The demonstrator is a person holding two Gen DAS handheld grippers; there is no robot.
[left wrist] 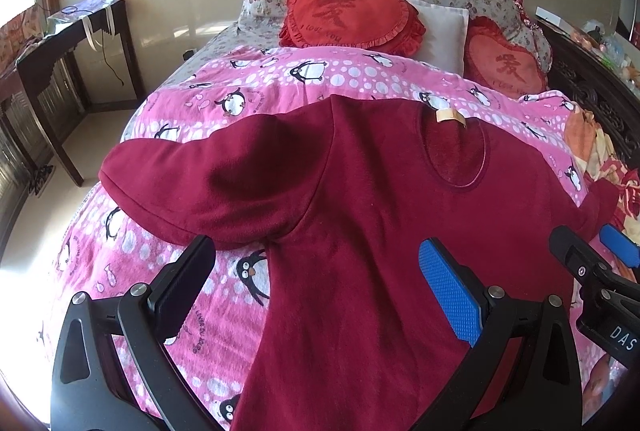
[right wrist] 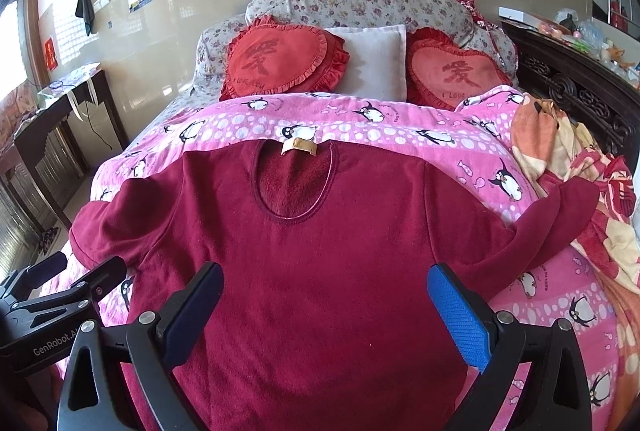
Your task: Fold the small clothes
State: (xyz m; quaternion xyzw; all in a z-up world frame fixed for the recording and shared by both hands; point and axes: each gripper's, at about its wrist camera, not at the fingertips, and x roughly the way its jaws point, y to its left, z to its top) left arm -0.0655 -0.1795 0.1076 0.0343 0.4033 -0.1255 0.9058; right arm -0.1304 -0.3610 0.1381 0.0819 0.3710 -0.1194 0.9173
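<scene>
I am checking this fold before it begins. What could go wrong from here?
1. The dark red top lies on a soft pink penguin quilt; the open jaws might pinch the quilt along with it.
2. The top's right sleeve ends beside the loose orange blanket, which could snag when that sleeve is folded in.
3. The thick-looking fleece may spring back open.

We see a dark red fleece top (right wrist: 320, 271) lying flat and face up on the bed (right wrist: 500, 295), neckline toward the head end with a tan label at the collar, both sleeves spread out toward the side edges, unfolded.
</scene>
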